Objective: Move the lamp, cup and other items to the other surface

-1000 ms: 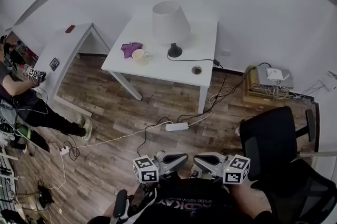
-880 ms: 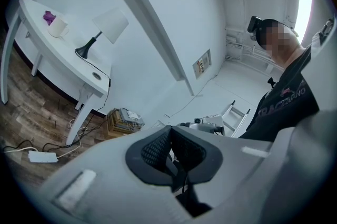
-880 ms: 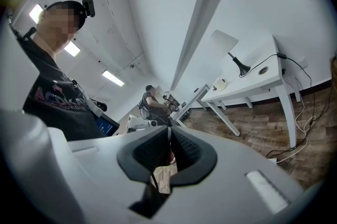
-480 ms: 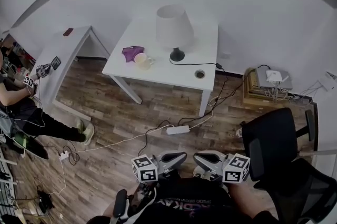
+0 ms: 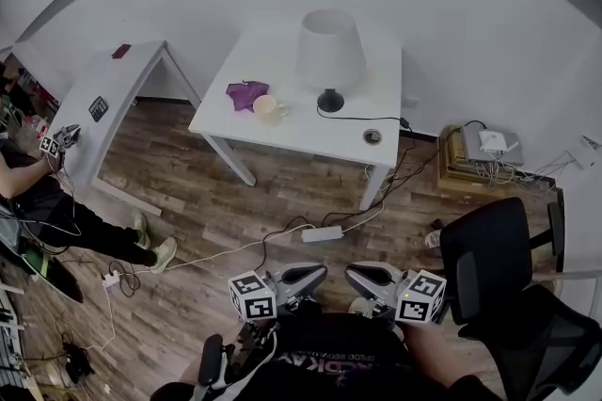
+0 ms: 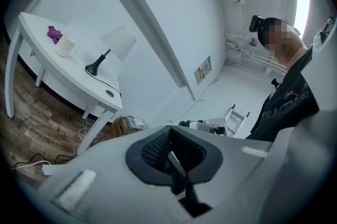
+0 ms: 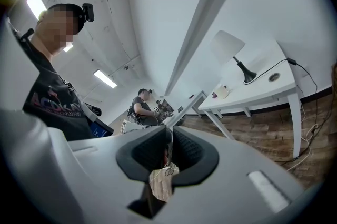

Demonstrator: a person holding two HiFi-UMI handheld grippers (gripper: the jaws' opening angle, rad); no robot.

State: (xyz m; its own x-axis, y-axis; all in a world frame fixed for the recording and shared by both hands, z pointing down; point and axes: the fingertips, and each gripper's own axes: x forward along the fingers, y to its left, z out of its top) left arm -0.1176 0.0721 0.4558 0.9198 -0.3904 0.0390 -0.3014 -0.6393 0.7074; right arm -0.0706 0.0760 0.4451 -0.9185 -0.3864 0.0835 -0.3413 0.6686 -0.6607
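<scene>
A white table [image 5: 310, 134] stands against the far wall. On it are a lamp [image 5: 330, 53] with a white shade and black base, a cream cup [image 5: 268, 108] and a purple cloth [image 5: 246, 93]. The left gripper view shows the lamp [image 6: 118, 43] and cup [image 6: 64, 47] far off; so does the right gripper view, with lamp [image 7: 227, 47] and cup [image 7: 223, 92]. Both grippers are held low against my body, far from the table. My left gripper [image 5: 307, 276] is shut and empty. My right gripper [image 5: 363, 275] has its jaws opening, a thin slit between them and nothing in it.
A second white desk [image 5: 103, 93] stands at the left, with a small dark item [image 5: 97, 109] on it. A seated person [image 5: 42, 192] is beside it. A power strip [image 5: 322, 233] and cables lie on the wooden floor. A black office chair [image 5: 489, 248] is at my right.
The head view has shifted, so the table and lamp sit further right and lower in it. The seated person's arm has moved. Both grippers stay close to my body.
</scene>
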